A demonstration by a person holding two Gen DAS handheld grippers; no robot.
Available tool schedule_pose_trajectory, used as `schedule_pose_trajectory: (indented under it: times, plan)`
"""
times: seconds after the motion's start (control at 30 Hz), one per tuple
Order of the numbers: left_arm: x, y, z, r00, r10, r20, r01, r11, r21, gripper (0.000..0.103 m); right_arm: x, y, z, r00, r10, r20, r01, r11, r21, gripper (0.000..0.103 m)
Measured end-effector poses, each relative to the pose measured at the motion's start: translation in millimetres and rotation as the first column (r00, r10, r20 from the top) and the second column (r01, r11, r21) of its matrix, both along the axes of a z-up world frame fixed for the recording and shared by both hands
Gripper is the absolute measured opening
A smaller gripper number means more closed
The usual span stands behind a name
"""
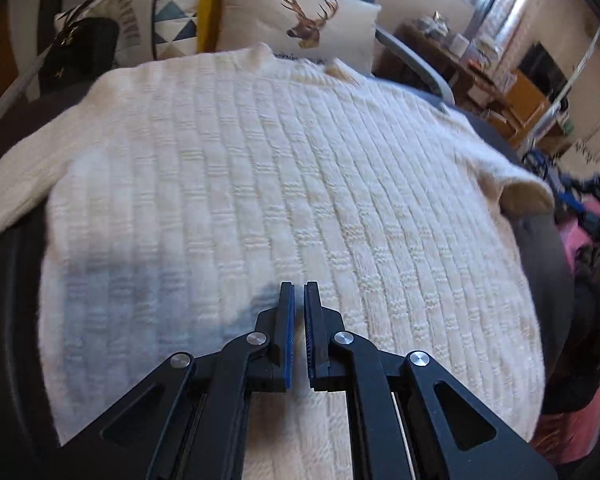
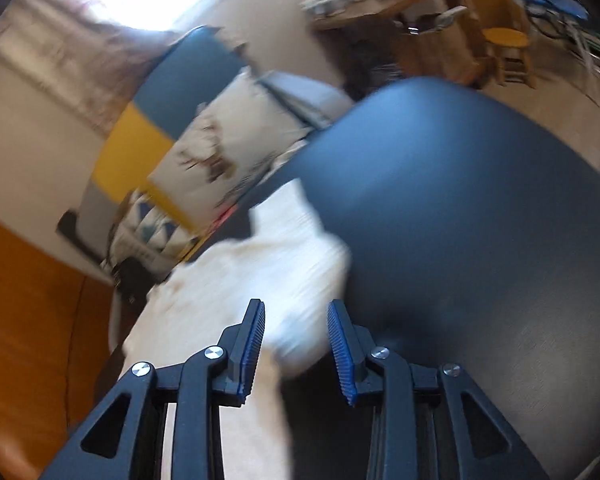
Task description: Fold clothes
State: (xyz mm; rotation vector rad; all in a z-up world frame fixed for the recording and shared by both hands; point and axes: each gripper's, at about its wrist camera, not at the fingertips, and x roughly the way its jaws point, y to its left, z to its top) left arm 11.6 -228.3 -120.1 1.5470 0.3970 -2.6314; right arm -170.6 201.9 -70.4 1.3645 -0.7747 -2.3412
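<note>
Cream knit sweater (image 1: 284,208) lies spread flat on the dark table (image 1: 540,256), collar at the far edge, one sleeve off to the left, the other bunched at the right. Left gripper (image 1: 299,308) hangs over the near hem, jaws clenched, only a sliver of gap, nothing between them. Right gripper (image 2: 296,332) released, jaws apart above a blurred white fold; pads not pressing it. Deer-print cushion (image 1: 300,24) beyond the collar.

The triangle-patterned cushion (image 1: 168,12) carries dark vertical lettering, too blurred to read; no other text is legible.
</note>
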Motion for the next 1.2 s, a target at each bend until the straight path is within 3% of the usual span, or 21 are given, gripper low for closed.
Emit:
schedule_pose_trajectory:
  times: [0.13,0.3,0.43,0.57,0.67,0.8,0.83,0.87,0.9,0.93,0.97,1.0,1.2]
  plan:
    - [-11,5,-5,1.000,-0.010,0.004,0.010,0.999,-0.043,0.004,-67,-20,-10,0.998,0.063,0.028,-0.065,0.997,0.046,0.034]
    - [-11,1,-6,1.000,-0.006,0.008,0.006,1.000,-0.026,0.005,-142,-81,-21,0.979,0.185,0.081,-0.196,0.967,0.161,0.034]
    - [-18,-2,-10,1.000,0.006,0.005,-0.006,1.000,0.010,0.005,-177,-113,-39,0.967,0.203,0.155,-0.240,0.931,0.274,0.034]
    - [-18,-6,-11,1.000,0.018,0.002,-0.018,0.999,0.043,0.005,-189,-134,-50,0.952,0.237,0.193,-0.296,0.875,0.383,0.036]
    - [-16,-10,-12,1.000,0.030,-0.001,-0.030,0.997,0.077,0.005,-185,-148,-50,0.934,0.300,0.195,-0.357,0.817,0.453,0.048]
    - [-14,-14,-13,0.999,0.045,-0.001,-0.045,0.992,0.117,0.005,-175,-168,-49,0.897,0.398,0.191,-0.433,0.711,0.554,0.054]
    - [-13,-14,-13,0.999,0.046,-0.001,-0.046,0.992,0.121,0.005,-175,-170,-48,0.894,0.400,0.202,-0.441,0.700,0.562,0.049]
    - [-12,-14,-12,0.999,0.047,-0.002,-0.046,0.991,0.125,0.005,-175,-173,-46,0.892,0.401,0.208,-0.443,0.687,0.576,0.028]
    - [-12,-14,-12,0.999,0.047,-0.002,-0.047,0.991,0.124,0.005,-172,-175,-44,0.895,0.399,0.198,-0.432,0.669,0.606,0.015]
    - [-12,-13,-12,0.999,0.046,-0.001,-0.045,0.992,0.119,0.005,-169,-179,-43,0.899,0.396,0.187,-0.417,0.644,0.641,0.010]
    - [-12,-12,-12,0.999,0.044,0.000,-0.044,0.992,0.114,0.005,-164,-182,-42,0.902,0.394,0.175,-0.400,0.612,0.682,0.009]
    - [-12,-11,-12,0.999,0.042,0.001,-0.042,0.993,0.109,0.005,-160,-183,-41,0.905,0.393,0.163,-0.388,0.606,0.695,0.009]
    - [-13,-10,-11,0.999,0.038,0.004,-0.038,0.995,0.094,0.005,-142,-133,4,0.965,0.261,-0.012,-0.172,0.671,0.722,0.009]
